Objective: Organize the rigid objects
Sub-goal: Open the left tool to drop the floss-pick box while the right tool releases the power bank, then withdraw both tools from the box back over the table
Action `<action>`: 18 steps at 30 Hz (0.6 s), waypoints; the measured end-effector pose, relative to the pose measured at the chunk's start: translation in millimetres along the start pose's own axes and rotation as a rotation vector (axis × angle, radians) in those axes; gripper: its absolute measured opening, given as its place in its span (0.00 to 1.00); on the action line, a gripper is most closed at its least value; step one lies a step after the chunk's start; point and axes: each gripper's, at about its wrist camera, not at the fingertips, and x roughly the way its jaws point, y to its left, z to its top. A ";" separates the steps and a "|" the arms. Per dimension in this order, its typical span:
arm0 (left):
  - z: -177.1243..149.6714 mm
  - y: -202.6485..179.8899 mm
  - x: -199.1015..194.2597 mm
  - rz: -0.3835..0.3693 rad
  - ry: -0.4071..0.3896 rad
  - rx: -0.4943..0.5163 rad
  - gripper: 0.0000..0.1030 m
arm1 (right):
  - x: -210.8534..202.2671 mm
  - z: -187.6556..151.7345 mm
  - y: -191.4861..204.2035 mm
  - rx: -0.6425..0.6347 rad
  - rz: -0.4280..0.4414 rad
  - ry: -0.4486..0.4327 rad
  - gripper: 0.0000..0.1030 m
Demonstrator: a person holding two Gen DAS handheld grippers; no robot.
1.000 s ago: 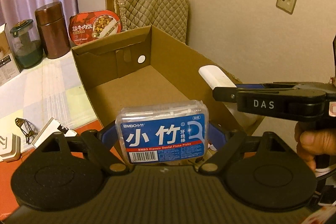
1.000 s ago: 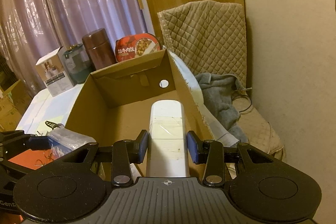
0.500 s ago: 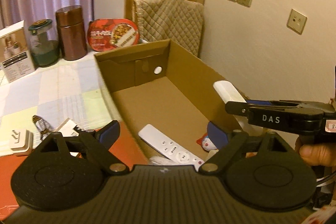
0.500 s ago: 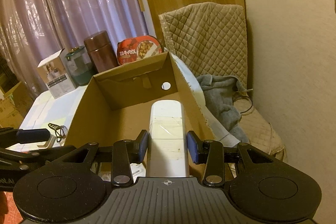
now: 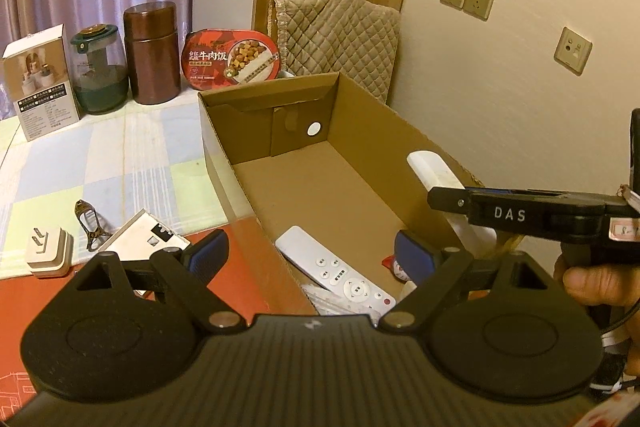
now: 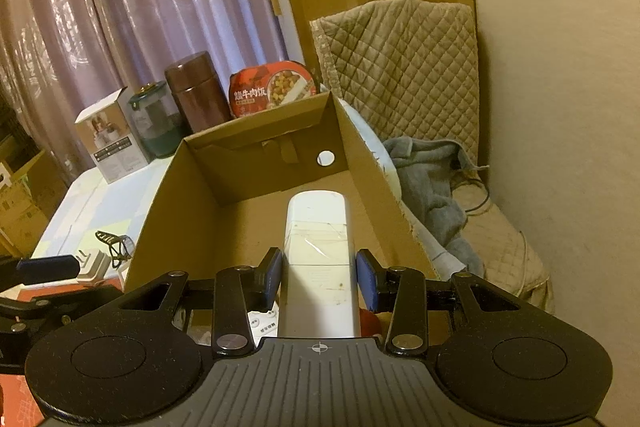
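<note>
Gone from the left gripper (image 5: 310, 259), now spread empty, the floss box lies by the near wall of the carton (image 5: 400, 131), so the right gripper (image 6: 319, 277), pinching the white remote (image 6: 318, 251), should lower it onto bare floor beyond.

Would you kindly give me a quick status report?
Left claw open, empty. Right claw shut on white remote, over cardboard box. Another remote lies inside; drop path clear.
</note>
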 end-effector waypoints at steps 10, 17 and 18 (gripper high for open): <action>-6.6 14.5 -22.7 0.033 -0.036 -0.048 0.85 | -29.3 11.4 -3.9 0.085 0.044 -0.113 0.68; -15.1 28.6 -53.4 0.078 -0.059 -0.093 0.85 | -52.2 3.8 11.0 0.085 0.041 -0.092 0.68; -16.7 30.5 -57.1 0.083 -0.059 -0.096 0.85 | -54.3 1.5 14.9 0.079 0.039 -0.079 0.68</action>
